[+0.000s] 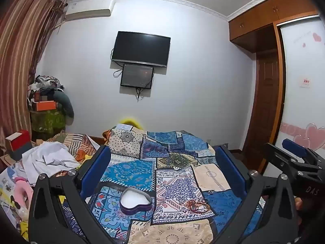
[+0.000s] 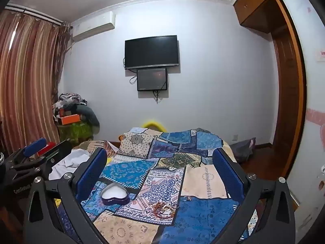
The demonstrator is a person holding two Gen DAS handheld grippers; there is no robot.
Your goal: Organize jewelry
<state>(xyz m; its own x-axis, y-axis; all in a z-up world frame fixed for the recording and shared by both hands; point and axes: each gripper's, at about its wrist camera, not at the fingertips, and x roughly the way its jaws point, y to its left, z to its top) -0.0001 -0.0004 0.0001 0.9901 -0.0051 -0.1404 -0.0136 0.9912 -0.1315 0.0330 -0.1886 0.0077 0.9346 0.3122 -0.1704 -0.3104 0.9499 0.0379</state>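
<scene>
A purple heart-shaped box [image 1: 135,201] with a white lining lies open on the patchwork bedspread [image 1: 130,170]; it also shows in the right wrist view [image 2: 115,196]. A small heap of jewelry [image 1: 194,204], reddish beads and gold rings, lies to the right of the box, also seen in the right wrist view [image 2: 165,208]. My left gripper [image 1: 162,162] is open and empty, held above the bed. My right gripper [image 2: 160,163] is open and empty, beside the left one; it shows at the right edge of the left wrist view [image 1: 294,152].
White cloth [image 1: 48,158] and striped bedding lie on the bed's left side, with toys and papers [image 1: 12,191] near them. A pile of clothes and boxes [image 1: 48,99] stands in the far left corner. A TV [image 1: 141,48] hangs on the far wall. A wardrobe [image 1: 300,81] stands on the right.
</scene>
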